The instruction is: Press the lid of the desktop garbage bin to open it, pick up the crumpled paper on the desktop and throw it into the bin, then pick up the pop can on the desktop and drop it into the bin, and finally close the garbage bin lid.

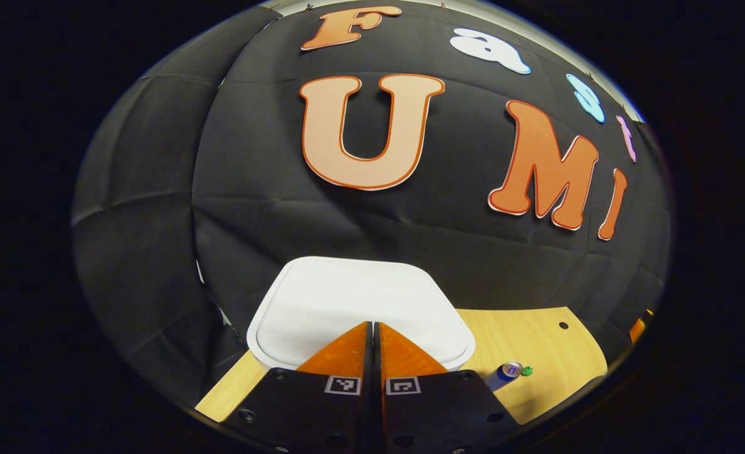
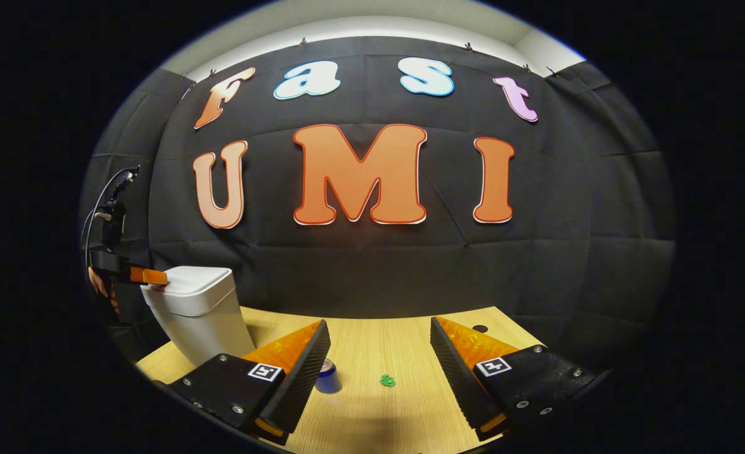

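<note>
over the smooth white rounded bin lid (image 1: 359,302), clenched left claw (image 1: 373,328); right claw (image 2: 378,343) released, ridged pads.

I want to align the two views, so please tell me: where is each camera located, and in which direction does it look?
Left gripper view: rides the left gripper, fingers together, just above the white bin, facing its closed lid and the booth wall.
Right gripper view: rides the right gripper, fingers apart, low over the table, facing the wall; it also shows the left gripper and a hand at the bin.
Shared: bin, pop can, small green crumpled paper, table.
</note>
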Tool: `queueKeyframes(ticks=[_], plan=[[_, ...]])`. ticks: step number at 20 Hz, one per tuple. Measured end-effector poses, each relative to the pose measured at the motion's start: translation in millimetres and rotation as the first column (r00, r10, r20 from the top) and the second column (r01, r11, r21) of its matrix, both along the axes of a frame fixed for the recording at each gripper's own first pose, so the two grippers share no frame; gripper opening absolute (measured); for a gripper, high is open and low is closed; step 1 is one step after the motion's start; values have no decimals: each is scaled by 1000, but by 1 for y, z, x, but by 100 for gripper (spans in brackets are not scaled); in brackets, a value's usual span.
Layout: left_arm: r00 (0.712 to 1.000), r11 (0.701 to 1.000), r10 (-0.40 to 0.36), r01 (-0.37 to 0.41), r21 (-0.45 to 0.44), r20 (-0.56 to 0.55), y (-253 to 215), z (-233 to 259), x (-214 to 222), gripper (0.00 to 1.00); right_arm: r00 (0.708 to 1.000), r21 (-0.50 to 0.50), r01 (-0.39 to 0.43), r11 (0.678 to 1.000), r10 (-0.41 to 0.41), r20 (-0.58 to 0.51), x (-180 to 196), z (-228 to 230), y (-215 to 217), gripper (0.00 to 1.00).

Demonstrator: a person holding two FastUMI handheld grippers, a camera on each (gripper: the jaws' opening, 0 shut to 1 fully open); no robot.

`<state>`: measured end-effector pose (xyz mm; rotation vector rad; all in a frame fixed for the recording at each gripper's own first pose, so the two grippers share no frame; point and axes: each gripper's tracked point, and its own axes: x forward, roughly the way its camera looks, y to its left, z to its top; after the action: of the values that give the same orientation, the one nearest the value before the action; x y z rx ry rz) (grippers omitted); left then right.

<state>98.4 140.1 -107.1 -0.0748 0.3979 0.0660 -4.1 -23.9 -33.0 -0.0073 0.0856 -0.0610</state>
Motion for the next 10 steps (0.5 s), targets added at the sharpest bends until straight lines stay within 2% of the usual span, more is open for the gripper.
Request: queueKeyframes(ticks=[2,6,7,8,9,10], plan=[[1000,1000,4,-4,18,-25,-1,-2,-3,0,1000,-2,-2,1000,2,-9,2,-4,0,95],[999,1000,-1,0,-11,-35,-2,1,-4,0,999,1,-23,1000,23,-23,5,-9,7,95],[1000,1000,2,-1,10,-22,-1,7,-6,0,999,7,-30,1000,30,-27,7,-10,8,95],[999,998,46,-45,48,-14,4,15,-15,0,999,12,-37,999,37,-31,8,-12,8,95],[997,996,59,-62,60,52,1,34,-21,2,999,10,-37,999,37,-36,9,-14,7,95],[990,998,34,-42,53,135,-13,62,-25,3,999,9,-32,999,32,-42,12,-18,4,95]])
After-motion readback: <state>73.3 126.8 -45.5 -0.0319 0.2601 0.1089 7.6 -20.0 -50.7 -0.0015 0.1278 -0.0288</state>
